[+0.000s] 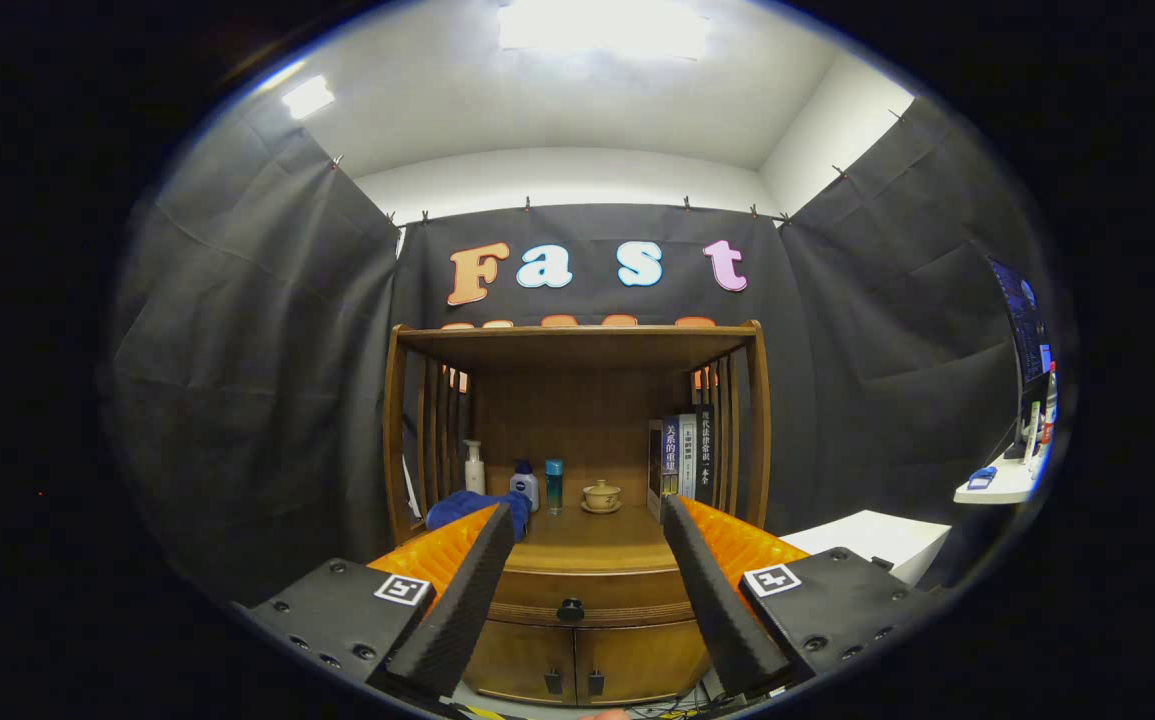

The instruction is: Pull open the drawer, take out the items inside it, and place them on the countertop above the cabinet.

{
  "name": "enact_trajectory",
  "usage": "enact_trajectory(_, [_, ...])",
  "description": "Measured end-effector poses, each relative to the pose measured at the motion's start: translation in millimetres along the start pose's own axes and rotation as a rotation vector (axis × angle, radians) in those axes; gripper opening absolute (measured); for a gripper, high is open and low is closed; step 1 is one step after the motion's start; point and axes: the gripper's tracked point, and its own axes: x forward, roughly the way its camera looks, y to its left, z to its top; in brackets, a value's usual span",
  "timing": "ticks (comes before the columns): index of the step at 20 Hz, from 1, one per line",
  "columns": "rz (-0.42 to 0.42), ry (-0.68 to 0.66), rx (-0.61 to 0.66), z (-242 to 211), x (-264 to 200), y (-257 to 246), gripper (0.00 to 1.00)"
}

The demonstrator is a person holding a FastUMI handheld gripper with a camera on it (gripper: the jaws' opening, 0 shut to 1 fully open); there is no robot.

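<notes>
A crumpled blue cloth [467,508] is seen at lower centre-left on the brown wooden countertop [592,548], beside the left finger. The hand-held gripper [587,590] is spread wide and holds nothing. Between its fingers, low in the frame, the closed wooden drawer [627,598] runs left to right, facing the camera. It is judged stiff and smooth-sliding, best taken by its small dark round knob [570,609].

The brown wooden cabinet [577,560] at lower centre has a smooth, slightly glossy varnish; its closed drawer [587,598] carries a dark round knob [570,608]. A soft blue cloth [467,508] lies on the polished countertop [592,545]. The spread gripper [587,580] fingers [457,610] look rough, matt, finely textured. Book spines [682,455] look like glossy paper.
</notes>
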Motion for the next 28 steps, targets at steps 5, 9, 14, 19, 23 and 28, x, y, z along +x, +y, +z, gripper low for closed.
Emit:
enact_trajectory(5, [0.017, 0.011, 0.016, -13.8, 6.4, 13.9, 0.98])
enact_trajectory(9, [0.029, 0.01, -0.001, -20.3, 7.8, 26.8, 0.98])
enact_trajectory(14, [0.042, 0.056, 0.01, -45.2, 21.3, 33.2, 0.98])
enact_trajectory(19, [0.059, 0.082, 0.099, -87.5, 53.9, 26.0, 0.98])
enact_trajectory(23, [0.015, 0.133, 0.051, -143.5, 106.2, 7.8, 0.98])
enact_trajectory(28, [0.015, 0.201, 0.004, -213.9, 147.8, 7.1, 0.99])
